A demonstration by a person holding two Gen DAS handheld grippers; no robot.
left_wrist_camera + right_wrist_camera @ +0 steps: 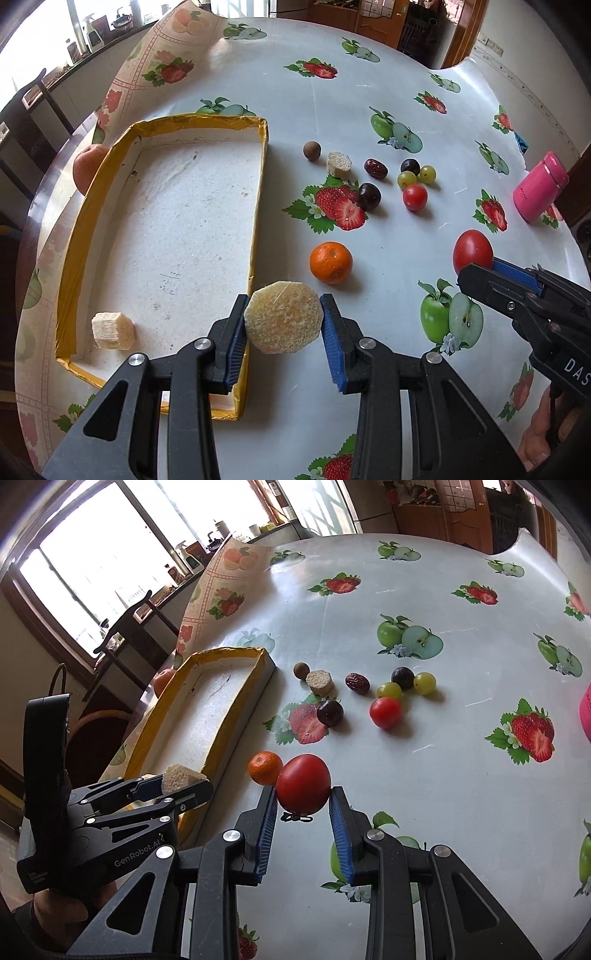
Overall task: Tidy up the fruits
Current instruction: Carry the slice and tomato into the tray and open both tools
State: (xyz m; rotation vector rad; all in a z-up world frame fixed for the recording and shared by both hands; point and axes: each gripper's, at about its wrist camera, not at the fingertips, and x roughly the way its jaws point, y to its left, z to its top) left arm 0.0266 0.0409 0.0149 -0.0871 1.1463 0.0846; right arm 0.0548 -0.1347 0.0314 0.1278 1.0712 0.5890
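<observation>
L gripper (pixel 283 321) jaws clamp pale round fruit slice (pixel 282 317), prob. above yellow-rimmed tray (pixel 92 206); R gripper (pixel 303 805) jaws clamp red tomato (pixel 303 788).

Tray (pixel 79 236): on the table (pixel 295 92), left of the loose fruit.
In tray: one cut chunk (pixel 112 330), near corner.
Orange (pixel 330 262): just right of the tray.
Small fruits (pixel 413 181): clustered behind the orange.

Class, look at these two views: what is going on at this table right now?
A person is sorting fruit with two hand-held grippers. The left gripper is shut on a pale round slice at the edge of the yellow-rimmed tray, which already holds one pale chunk. The right gripper is shut on a tomato. An orange, grapes and other small fruit still lie on the tablecloth.
</observation>
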